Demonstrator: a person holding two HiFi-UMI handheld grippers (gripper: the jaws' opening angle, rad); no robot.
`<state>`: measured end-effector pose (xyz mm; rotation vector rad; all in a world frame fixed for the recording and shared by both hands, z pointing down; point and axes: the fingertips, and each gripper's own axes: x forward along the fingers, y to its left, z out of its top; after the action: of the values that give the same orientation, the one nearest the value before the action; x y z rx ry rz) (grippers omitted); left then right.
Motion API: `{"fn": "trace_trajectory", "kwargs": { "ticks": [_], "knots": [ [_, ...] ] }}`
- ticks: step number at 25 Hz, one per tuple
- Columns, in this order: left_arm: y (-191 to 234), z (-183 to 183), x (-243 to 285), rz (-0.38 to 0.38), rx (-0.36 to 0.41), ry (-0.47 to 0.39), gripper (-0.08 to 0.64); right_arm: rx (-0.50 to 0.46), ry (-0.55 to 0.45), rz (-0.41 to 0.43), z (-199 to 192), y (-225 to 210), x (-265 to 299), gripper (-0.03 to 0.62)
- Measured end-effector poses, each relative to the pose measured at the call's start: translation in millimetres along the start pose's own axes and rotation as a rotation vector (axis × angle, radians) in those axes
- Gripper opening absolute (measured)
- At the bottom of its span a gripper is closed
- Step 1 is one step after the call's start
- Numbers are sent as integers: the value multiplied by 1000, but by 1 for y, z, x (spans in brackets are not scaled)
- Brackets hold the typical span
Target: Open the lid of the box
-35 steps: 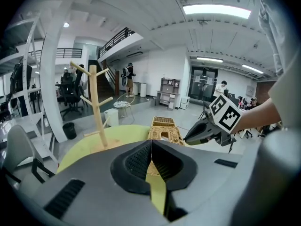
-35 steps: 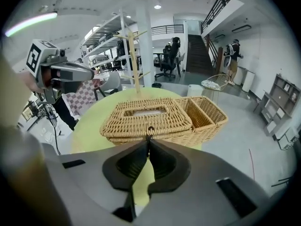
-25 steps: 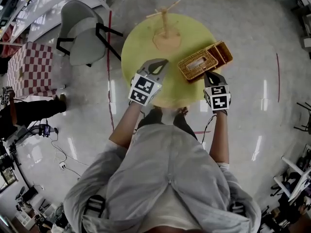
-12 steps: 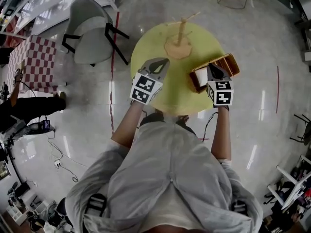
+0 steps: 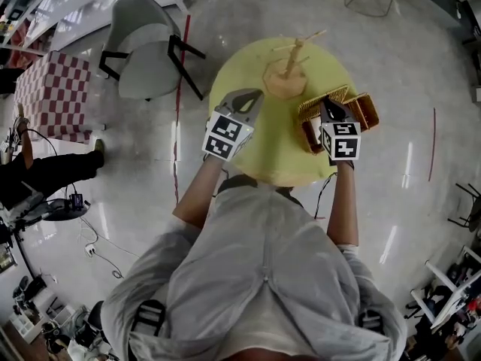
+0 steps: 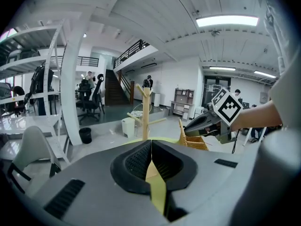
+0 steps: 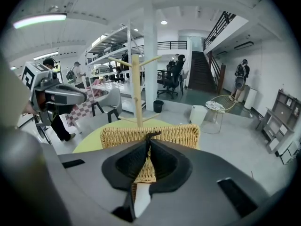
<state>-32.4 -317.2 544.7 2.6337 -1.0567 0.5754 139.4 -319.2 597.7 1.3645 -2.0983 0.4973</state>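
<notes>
A woven wicker box [image 5: 362, 112] sits at the right edge of the round yellow table [image 5: 259, 150]. Its lid [image 5: 321, 106] stands raised on edge, tilted up off the box. My right gripper [image 5: 329, 106] pinches the lid's near edge; in the right gripper view the wicker lid [image 7: 160, 134] runs between the jaws of the right gripper [image 7: 149, 141], which are opening slightly while still on it. My left gripper [image 5: 252, 96] hovers shut and empty over the table's left part. In the left gripper view, the left gripper [image 6: 151, 148] is shut, with the box [image 6: 197, 143] to its right.
A wooden branch stand [image 5: 294, 71] rises at the table's far side, just behind the box. A grey chair [image 5: 143, 45] and a red-checked cube [image 5: 49, 92] stand on the floor to the left. The floor is glossy, with cables at the left.
The right gripper has swung the lid up from flat on the box to standing on edge. The left gripper has stayed in place, shut.
</notes>
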Motion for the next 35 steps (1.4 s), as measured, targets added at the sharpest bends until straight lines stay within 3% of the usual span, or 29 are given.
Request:
{"fn": "trace_trajectory", "kwargs": {
  "ticks": [10,17,24,35],
  "knots": [
    [12,-2,1,17,-9,7,29,30,42,23,-8,2,13,170],
    [5,-1,-7,26,-9,1,29,35,38,2,-11,-1,-4,202],
    [-17,12,-11,38,11,-24,29,15,-41,-49,4,-19,-47,198],
    [-65,65,-13,28,103,-127,29,-7,-250,-186,44,-61,-151,49]
  ]
}}
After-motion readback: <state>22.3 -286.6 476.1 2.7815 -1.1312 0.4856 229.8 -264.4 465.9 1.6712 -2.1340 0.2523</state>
